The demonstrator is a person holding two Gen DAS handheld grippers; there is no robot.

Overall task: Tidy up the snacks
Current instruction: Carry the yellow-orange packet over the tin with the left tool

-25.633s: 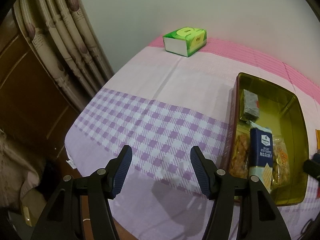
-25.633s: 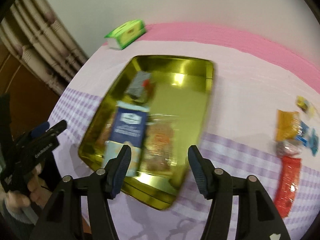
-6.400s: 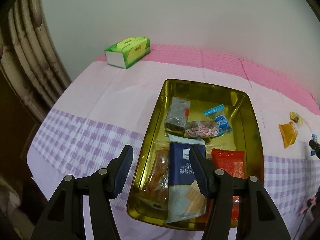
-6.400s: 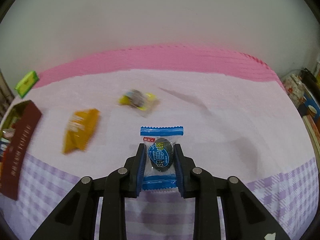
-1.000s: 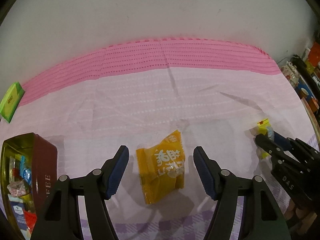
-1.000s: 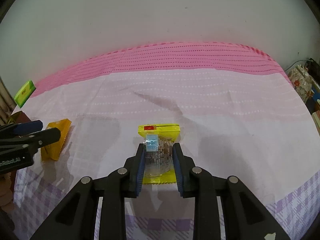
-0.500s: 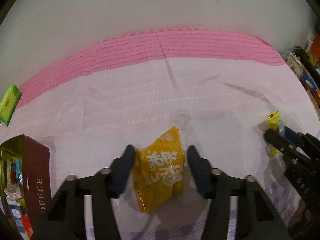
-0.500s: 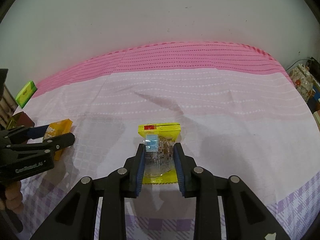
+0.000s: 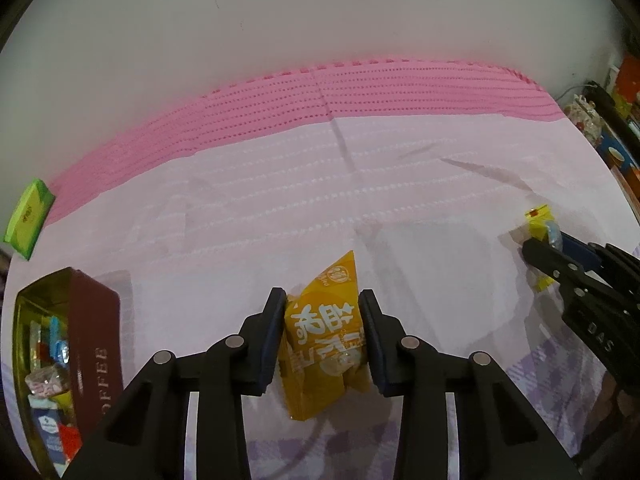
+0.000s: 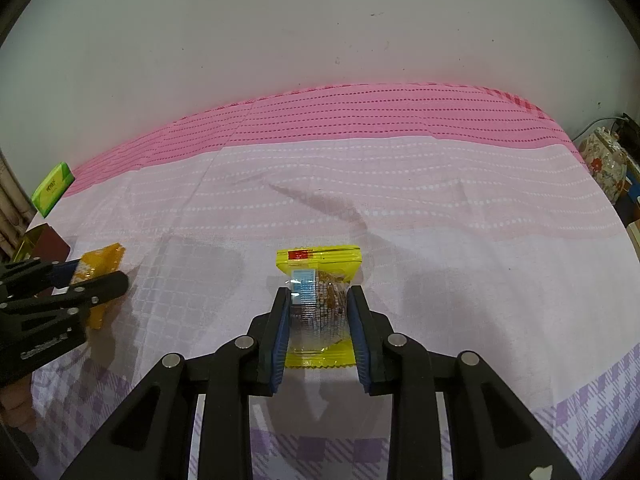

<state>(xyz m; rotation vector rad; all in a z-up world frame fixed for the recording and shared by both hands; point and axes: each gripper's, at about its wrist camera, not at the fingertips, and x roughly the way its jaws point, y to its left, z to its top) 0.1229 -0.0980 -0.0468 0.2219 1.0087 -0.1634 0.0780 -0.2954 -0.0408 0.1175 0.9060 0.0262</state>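
Note:
An orange snack packet (image 9: 326, 336) lies on the pink and lilac cloth. My left gripper (image 9: 321, 295) is closing on it, and its pads press the packet's two sides. My right gripper (image 10: 317, 291) is shut on a yellow and clear snack packet (image 10: 318, 264), which also rests on the cloth. In the right wrist view the left gripper (image 10: 100, 276) and the orange packet (image 10: 102, 258) show at the far left. From the left wrist camera the right gripper (image 9: 536, 246) holds the yellow packet (image 9: 540, 220) at the far right.
A gold tin with a brown wall (image 9: 96, 320) holds several snacks at the lower left. A green box (image 9: 28, 220) sits by the wall at the far left. A floral jar (image 10: 604, 160) and other clutter stand past the table's right edge.
My left gripper's jaws have drawn in from wide open onto the orange packet, which now stands a little crumpled between them. The right gripper has kept still on the yellow packet.

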